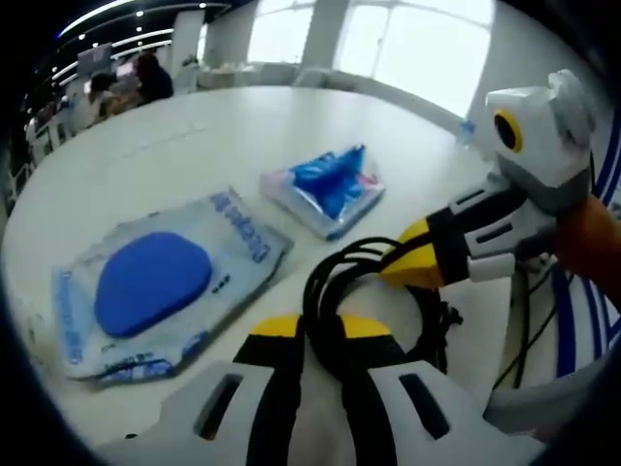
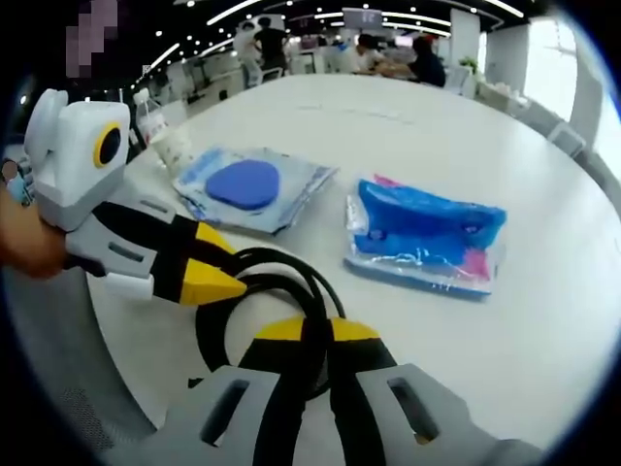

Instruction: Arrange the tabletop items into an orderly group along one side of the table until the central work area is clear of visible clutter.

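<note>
— White round surface (image 1: 175, 136), and nearest?
— Low centre, left claw (image 1: 322, 326) and right claw (image 2: 317, 330) each pinch the black coiled cable (image 1: 335, 291).
— Farther out?
— Blue-disc packet (image 1: 155, 282) mid-left; blue pouch (image 1: 330, 186) beyond; people seated upper left.

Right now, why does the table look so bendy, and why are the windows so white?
In the left gripper view, the fisheye lens curves the white table into a dome, and the windows glare out to plain white. In the right gripper view, the table edge bends the same way, ceiling lights streak overhead, and the far people look soft and blurry.
</note>
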`<state>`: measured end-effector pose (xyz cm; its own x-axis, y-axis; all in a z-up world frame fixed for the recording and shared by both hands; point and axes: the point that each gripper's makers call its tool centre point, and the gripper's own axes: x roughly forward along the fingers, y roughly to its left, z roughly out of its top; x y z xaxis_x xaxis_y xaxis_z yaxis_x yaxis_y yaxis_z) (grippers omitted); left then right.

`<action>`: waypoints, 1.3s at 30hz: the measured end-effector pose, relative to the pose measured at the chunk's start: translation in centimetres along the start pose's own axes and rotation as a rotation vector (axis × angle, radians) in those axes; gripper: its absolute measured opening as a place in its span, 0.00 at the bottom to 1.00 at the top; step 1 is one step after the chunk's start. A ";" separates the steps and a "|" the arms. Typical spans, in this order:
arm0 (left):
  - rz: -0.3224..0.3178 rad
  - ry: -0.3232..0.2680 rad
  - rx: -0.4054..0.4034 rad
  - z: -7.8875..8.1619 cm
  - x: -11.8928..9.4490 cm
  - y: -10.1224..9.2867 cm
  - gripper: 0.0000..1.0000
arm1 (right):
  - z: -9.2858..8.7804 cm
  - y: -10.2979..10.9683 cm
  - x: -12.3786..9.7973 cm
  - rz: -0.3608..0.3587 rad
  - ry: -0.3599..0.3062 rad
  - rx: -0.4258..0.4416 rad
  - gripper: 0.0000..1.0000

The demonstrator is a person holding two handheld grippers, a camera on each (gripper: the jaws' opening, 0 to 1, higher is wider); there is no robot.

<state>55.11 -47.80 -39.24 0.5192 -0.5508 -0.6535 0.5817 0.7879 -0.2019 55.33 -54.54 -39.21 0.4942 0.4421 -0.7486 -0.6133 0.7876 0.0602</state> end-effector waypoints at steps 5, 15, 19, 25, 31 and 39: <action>-0.001 0.005 0.005 -0.1 0.1 0.1 0.11 | -0.1 0.0 0.2 -0.003 0.006 -0.008 0.07; -0.003 0.002 0.016 -0.2 0.3 0.0 0.12 | -0.4 -0.1 0.4 0.000 0.015 0.000 0.08; -0.003 0.000 0.016 -0.2 0.2 -0.1 0.12 | -0.4 -0.1 0.4 -0.001 0.015 0.006 0.08; -0.007 0.003 0.035 -0.2 0.2 -0.2 0.14 | -0.3 0.0 0.4 -0.006 0.014 -0.008 0.09; -0.013 0.003 0.036 -0.2 0.2 -0.3 0.16 | -0.1 0.0 0.4 -0.010 0.008 -0.008 0.10; -0.018 0.002 0.041 -0.1 0.2 -0.4 0.18 | -0.1 -0.1 0.4 -0.012 0.013 -0.010 0.10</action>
<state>54.95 -48.17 -39.43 0.5074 -0.5640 -0.6515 0.6157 0.7662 -0.1838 55.51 -54.47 -39.62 0.4939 0.4270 -0.7575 -0.6136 0.7884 0.0443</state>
